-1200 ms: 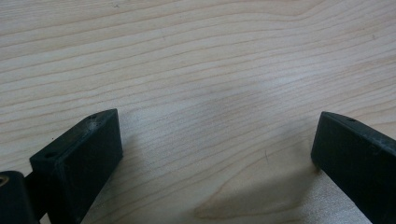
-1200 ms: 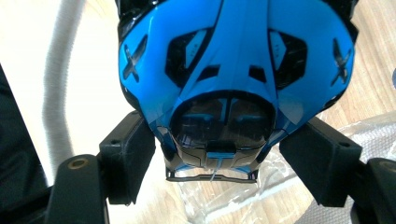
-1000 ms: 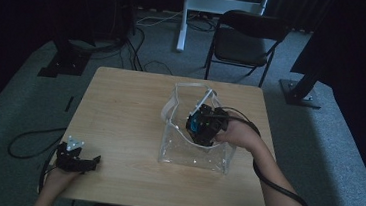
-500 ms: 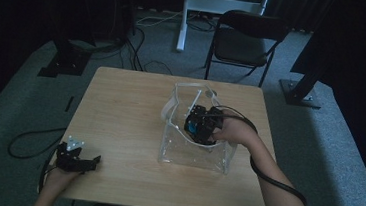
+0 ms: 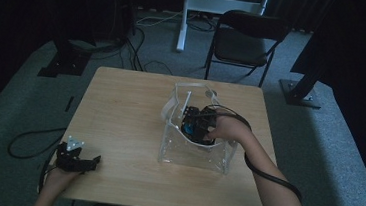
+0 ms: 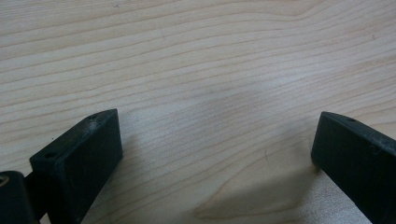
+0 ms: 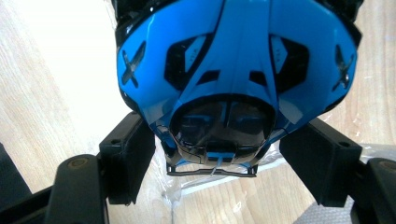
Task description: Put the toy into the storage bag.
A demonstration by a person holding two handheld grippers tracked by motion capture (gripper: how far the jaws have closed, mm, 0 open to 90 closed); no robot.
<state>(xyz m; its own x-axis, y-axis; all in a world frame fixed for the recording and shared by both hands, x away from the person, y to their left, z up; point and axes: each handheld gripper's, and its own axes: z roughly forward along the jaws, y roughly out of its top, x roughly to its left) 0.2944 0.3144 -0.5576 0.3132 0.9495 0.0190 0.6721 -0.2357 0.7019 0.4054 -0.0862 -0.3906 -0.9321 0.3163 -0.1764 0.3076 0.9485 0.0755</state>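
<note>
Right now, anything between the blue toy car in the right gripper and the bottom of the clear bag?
Nothing visible. The right gripper holds the blue toy car between its jaws, already inside the open top of the clear bag. In the right gripper view, bare clear plastic and table lie beyond the car. The bag's handles sit aside.

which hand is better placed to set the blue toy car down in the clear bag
Right. The right tongs grip the blue toy car and are down inside the clear bag on the table. The left tongs rest open and empty at the near left corner, well away from the bag.
</note>
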